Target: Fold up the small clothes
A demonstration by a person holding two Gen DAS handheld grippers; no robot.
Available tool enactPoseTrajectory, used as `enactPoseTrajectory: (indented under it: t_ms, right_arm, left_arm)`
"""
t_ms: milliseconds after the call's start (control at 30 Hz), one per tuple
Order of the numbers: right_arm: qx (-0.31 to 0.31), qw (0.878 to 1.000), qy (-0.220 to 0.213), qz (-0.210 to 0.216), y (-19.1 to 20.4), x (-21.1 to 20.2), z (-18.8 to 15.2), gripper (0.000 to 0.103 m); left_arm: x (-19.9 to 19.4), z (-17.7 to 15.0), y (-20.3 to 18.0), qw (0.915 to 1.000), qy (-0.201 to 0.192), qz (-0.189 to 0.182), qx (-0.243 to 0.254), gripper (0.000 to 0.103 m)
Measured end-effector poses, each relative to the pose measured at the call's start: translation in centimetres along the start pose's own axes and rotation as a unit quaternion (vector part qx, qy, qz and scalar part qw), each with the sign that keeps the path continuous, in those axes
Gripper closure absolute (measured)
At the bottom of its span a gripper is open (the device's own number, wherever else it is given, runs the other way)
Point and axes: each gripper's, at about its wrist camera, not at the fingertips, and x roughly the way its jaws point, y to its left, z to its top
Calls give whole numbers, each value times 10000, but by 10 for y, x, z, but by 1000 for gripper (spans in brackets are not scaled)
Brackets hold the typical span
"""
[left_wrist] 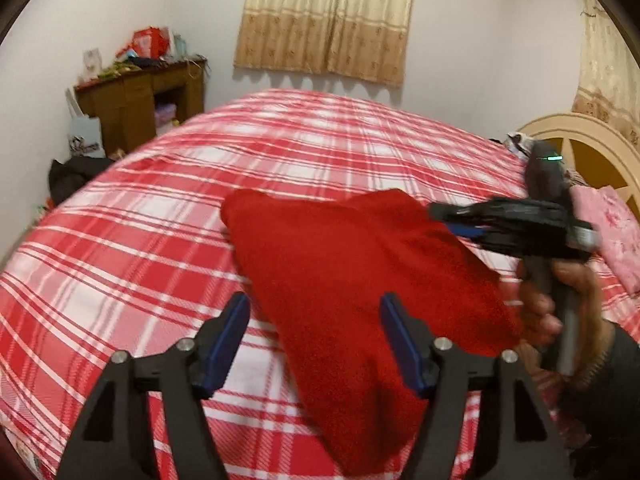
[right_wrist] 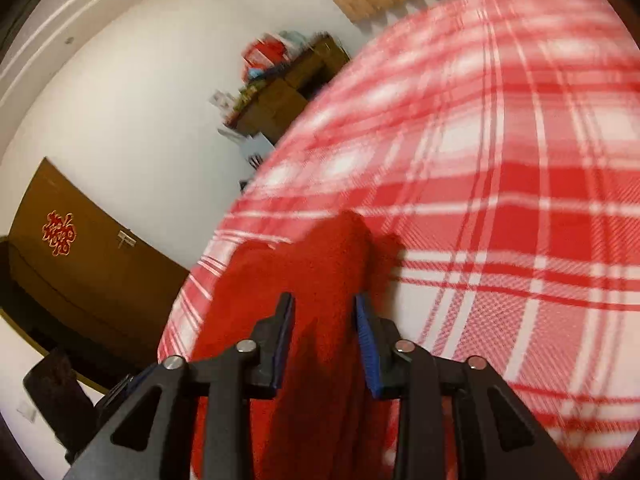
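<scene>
On the red-and-white plaid bedsheet (left_wrist: 168,208) lies a folded red garment (left_wrist: 344,272). The left tongs (left_wrist: 314,332) stand spread above its near edge, pads clear of the cloth. The right tongs (right_wrist: 325,320), partly parted, straddle the garment's raised fold without pinching it.

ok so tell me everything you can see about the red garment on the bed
The red garment is plain, fuzzy, knit or fleece-like cloth, with no print visible. It lies bunched and partly folded on the plaid bedspread, one end narrowing toward the camera. The left gripper is open, its pads clear of the cloth. The right gripper straddles a ridge of it, jaws parted; whether the pads touch the cloth is unclear. Which kind of garment it is cannot be told.
</scene>
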Motion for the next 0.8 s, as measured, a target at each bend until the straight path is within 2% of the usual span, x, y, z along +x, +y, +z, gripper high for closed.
enactPoseTrajectory:
  t_ms: [67,200,300,333,433,500,567,633,733,800]
  right_arm:
    - [-166,9995,-121,248,16,-12,-8,54]
    - [-542,9958,206,706,38,-15,-35,53]
    - [-736,9965,318,230,35,-11,-51,53]
    - [-443,9981,407,161,18,-7,-54,54]
    - [286,9975,311,574,-15,-10,-54,55]
    - [114,9984,330,452,-9,-14,-57,55]
    - [-312,9988,339,156,3,-9,-59,55]
    - [-476,9985,271,89,4,-7,-62,55]
    - [-16,9995,107,297,-12,-15,-67,55]
    - [41,9997,65,225,-10,-16,-66,55]
  left_arm:
    - [11,-3,5,9998,159,29,-86,33]
    - [28,-15,12,9988,408,148,-232,33]
    - [38,-22,12,9979,565,130,-301,32]
    - [38,-24,13,9978,531,104,-374,30]
    - [36,-30,8,9981,495,133,-347,23]
    - [32,-33,4,9983,449,199,-307,20]
    - [30,-34,3,9980,467,293,-296,11]
    - [31,-35,5,9976,462,399,-320,5]
    - [29,-38,10,9965,525,400,-513,3]
    - [23,-37,6,9970,494,423,-419,3]
